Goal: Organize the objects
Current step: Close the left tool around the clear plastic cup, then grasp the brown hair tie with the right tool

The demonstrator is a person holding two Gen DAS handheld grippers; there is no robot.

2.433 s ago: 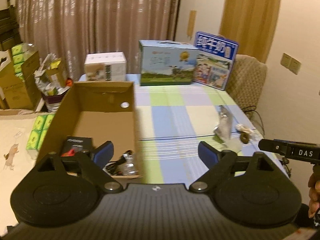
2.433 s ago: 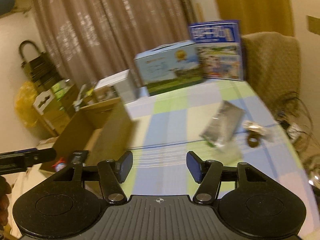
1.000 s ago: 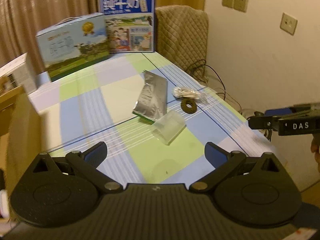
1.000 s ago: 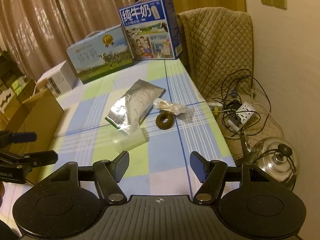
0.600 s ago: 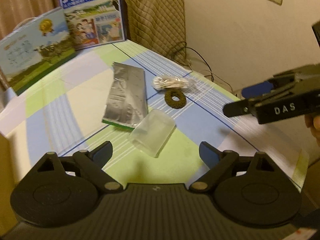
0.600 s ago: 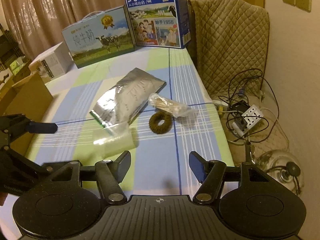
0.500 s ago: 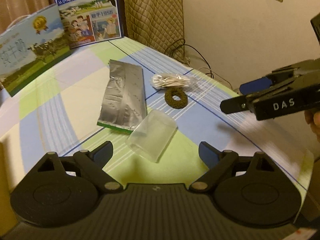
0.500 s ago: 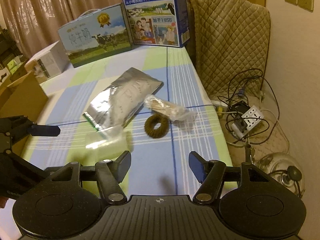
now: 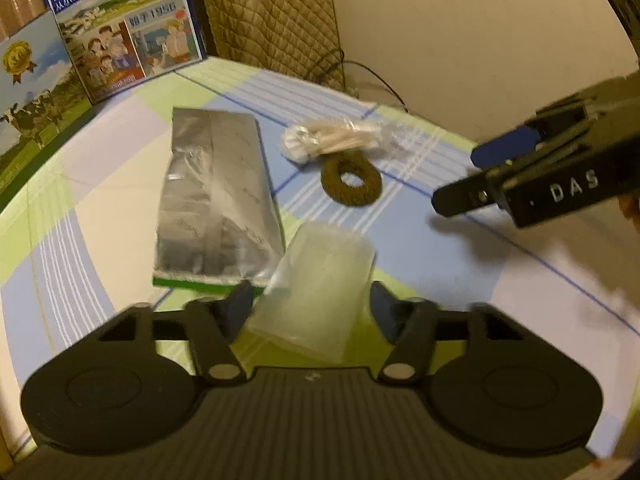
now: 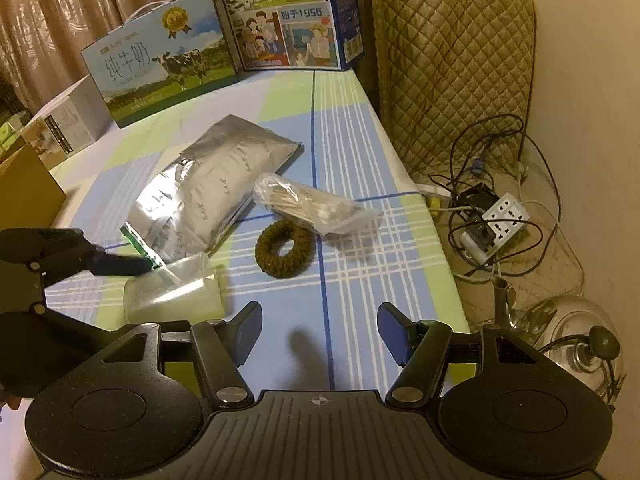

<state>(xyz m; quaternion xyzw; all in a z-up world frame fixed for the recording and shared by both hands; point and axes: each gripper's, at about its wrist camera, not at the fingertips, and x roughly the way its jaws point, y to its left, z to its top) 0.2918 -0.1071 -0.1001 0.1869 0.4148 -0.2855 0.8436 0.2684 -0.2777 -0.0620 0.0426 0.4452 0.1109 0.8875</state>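
The left wrist view looks steeply down along its own fingers, close over the clear plastic cup at lower centre, table filling the frame. The right wrist view sits slightly farther back, facing down the table toward the milk cartons at the top. Both share the cup, silver pouch and brown ring.

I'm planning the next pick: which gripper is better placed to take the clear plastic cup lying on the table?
Left. The left gripper already straddles the clear plastic cup and its jaws are closing around it. The right gripper is open over bare tablecloth, nearer the brown ring.
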